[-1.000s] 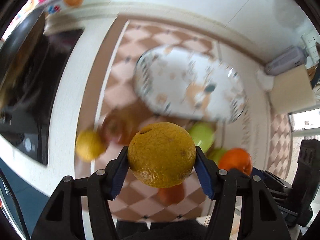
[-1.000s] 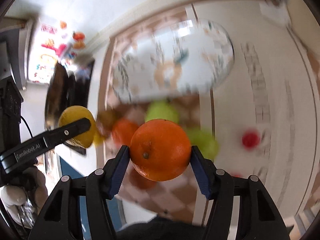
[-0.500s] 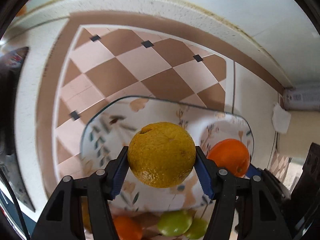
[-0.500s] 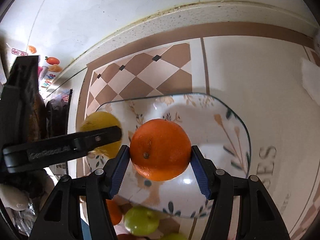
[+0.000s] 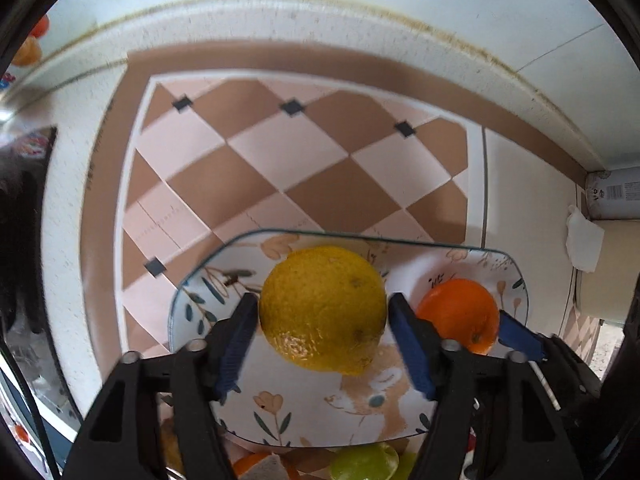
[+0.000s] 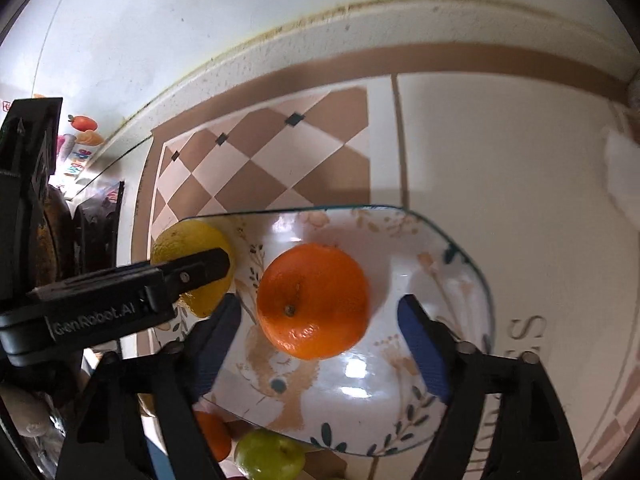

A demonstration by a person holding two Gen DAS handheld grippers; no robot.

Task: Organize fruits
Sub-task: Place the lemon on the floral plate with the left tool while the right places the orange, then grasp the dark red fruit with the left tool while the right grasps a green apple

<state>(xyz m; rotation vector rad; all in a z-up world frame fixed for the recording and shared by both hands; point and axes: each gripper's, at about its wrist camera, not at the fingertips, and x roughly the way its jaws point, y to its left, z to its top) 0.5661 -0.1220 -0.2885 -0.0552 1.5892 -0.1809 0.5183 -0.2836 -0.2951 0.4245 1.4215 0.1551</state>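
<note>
Left gripper (image 5: 323,322) straddling the yellow citrus fruit (image 5: 323,308), jaws opening; the blue pads stand just beside the fruit's flanks, the left one perhaps grazing it, and the fruit appears to rest on the floral plate (image 5: 352,412). Right gripper (image 6: 320,328) likewise opening, its pads clearly apart from the orange (image 6: 313,301), which sits on the same plate near its middle as seen from the right wrist. Both fruits therefore lie side by side on the plate, close but apparently not touching. Step in hand: the release of two fruits onto the plate, judged nearly complete. More fruit waits on the desk (image 6: 500,152) just off the plate's near rim: a green fruit (image 6: 270,456) and a second orange fruit (image 6: 214,436), both partly hidden behind the gripper bodies. Next move, as a judgement: each gripper should finish spreading, then lift clear without nudging its fruit, since round fruit on a glossy plate may roll; the grippers stand close together, so they must draw off without clashing before either reaches for the fruit beside the plate.
</note>
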